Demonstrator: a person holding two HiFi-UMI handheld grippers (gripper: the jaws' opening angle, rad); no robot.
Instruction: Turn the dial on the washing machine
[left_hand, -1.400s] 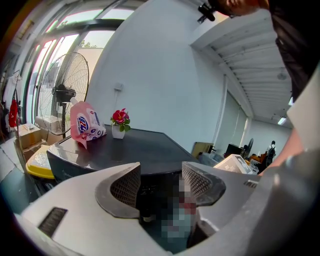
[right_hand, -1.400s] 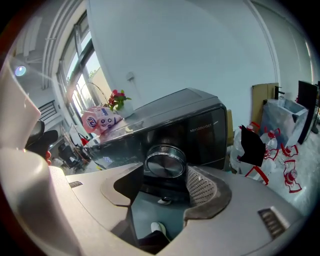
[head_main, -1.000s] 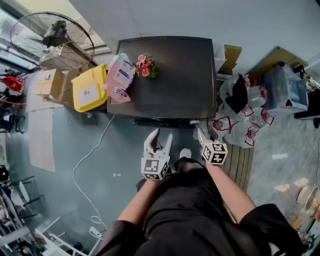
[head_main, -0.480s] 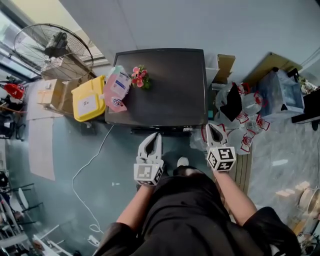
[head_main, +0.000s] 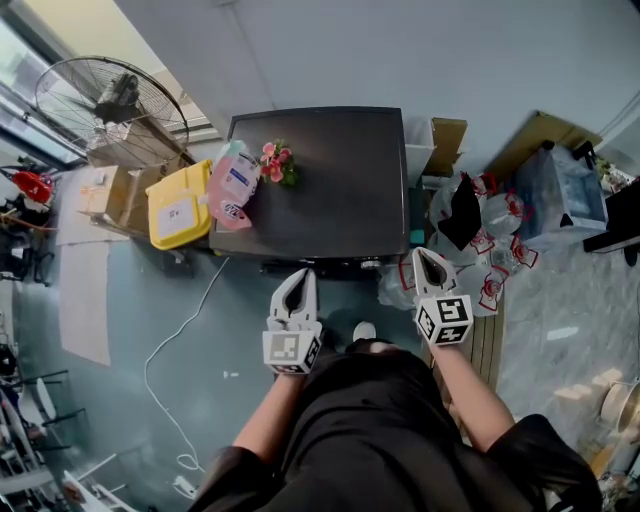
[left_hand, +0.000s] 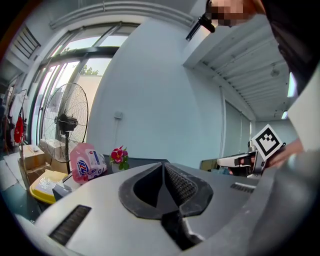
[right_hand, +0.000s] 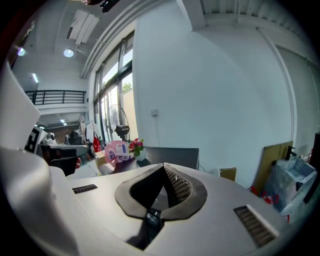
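Note:
The washing machine is a dark box against the wall, seen from above. On its top stand a pink detergent pouch and a small pot of pink flowers. A small round knob shows on its front edge. My left gripper hovers in front of the machine's left half; its jaws are just closing together with nothing between them. My right gripper is shut and empty by the front right corner. Both gripper views look over the machine top toward the wall, with jaw tips together.
A yellow container and cardboard boxes stand left of the machine, and a standing fan behind them. Plastic bags pile up at the right. A white cable trails over the floor at the left.
Both grippers have gone from wide open to shut. They have drawn back a little from the machine's front, and the head view has shifted so the machine sits farther away.

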